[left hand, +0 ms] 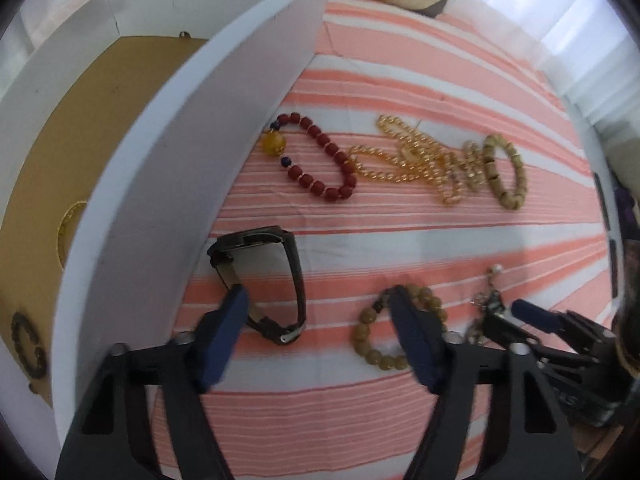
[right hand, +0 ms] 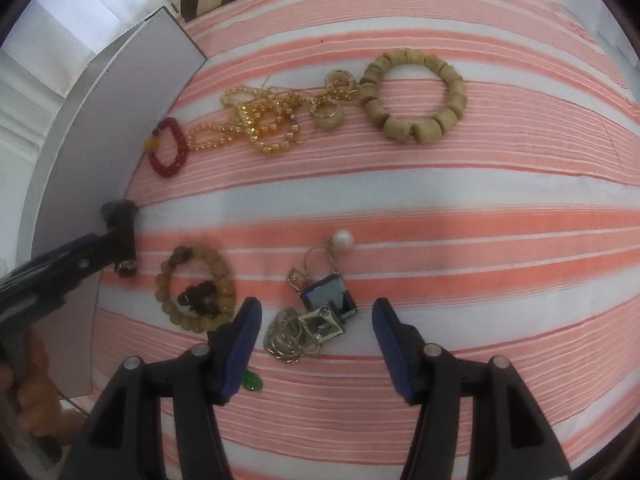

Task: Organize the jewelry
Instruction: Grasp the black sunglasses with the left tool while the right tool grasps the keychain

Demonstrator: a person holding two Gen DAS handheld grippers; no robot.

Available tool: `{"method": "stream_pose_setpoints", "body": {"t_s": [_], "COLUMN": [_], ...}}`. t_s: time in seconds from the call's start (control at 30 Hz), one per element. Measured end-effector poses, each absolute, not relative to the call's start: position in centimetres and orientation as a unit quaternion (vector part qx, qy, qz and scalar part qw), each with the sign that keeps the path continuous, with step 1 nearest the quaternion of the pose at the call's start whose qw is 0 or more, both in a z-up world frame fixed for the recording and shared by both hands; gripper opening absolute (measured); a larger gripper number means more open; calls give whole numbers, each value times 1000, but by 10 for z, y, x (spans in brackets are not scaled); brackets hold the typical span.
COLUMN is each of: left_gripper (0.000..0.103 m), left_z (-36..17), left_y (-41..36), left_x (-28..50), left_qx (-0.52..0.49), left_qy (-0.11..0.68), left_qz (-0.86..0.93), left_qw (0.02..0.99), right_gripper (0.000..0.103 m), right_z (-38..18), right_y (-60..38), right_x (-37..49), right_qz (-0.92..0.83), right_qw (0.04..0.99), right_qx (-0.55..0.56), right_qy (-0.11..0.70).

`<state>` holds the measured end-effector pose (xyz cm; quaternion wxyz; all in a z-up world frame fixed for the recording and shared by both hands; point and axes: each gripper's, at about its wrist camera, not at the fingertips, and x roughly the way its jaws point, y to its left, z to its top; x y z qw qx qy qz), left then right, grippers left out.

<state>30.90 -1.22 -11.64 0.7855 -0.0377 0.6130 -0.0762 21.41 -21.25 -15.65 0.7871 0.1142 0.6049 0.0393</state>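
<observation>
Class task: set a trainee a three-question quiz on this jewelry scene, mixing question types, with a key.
1. True or false: the dark red bead bracelet lies inside the white cardboard box.
2. What lies between the right gripper's fingers? A) gold rings and square blue-stone pendants B) a wooden bead bracelet C) a silver spoon
3. Which gripper hovers over the black wristwatch?
Key: 1 false; 2 A; 3 left gripper.

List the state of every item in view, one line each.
White box: open.
Black watch: on the bedspread, between the left gripper fingers, ungripped.
Red bead bracelet: loose on the bedspread.
Earring and ring pile: tangled, between the open right gripper fingers.
</observation>
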Motion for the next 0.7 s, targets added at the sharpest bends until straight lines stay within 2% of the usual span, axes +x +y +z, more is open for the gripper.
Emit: {"method": "stream_pose_setpoints", "body": {"t_s": [0.1, 0.13, 0.27, 0.3, 0.37, 0.4, 0.43, 0.53, 0.7], "left_gripper": [47, 44, 44, 42, 21, 6, 4, 2, 2], "left_z": [-127, -131, -143, -143, -144, -145, -145, -143, -121], "left_y": [-12, -13, -15, -18, -25, -26, -26, -22, -16], "left_x": [313, 315, 324, 325, 326, 326, 326, 321, 297], "left_qx": [-52, -49, -38, -28, 4, 14, 15, -3, -22], "left_qy": [617, 619, 608, 599, 592, 591, 590, 599, 597], "left_qz": [-79, -77, -57, -57, -45, -40, -41, -45, -70], "left_qw": [781, 780, 791, 798, 805, 805, 806, 799, 799], "right_gripper": [58, 58, 55, 50, 48, 46, 37, 33, 33], "right_z": [-154, -154, -158, -162, -161, -161, -160, -157, -136], "right_y": [-213, -213, -214, -209, -197, -192, -188, -183, -197], "right_x": [211, 212, 211, 212, 210, 210, 210, 210, 199], "right_qz": [41, 41, 36, 38, 30, 25, 17, 21, 33], "right_qw": [788, 789, 787, 785, 793, 794, 796, 795, 801], "right_qx": [109, 108, 107, 103, 72, 55, 38, 25, 42], "right_qy": [604, 604, 606, 609, 605, 605, 604, 606, 596]}}
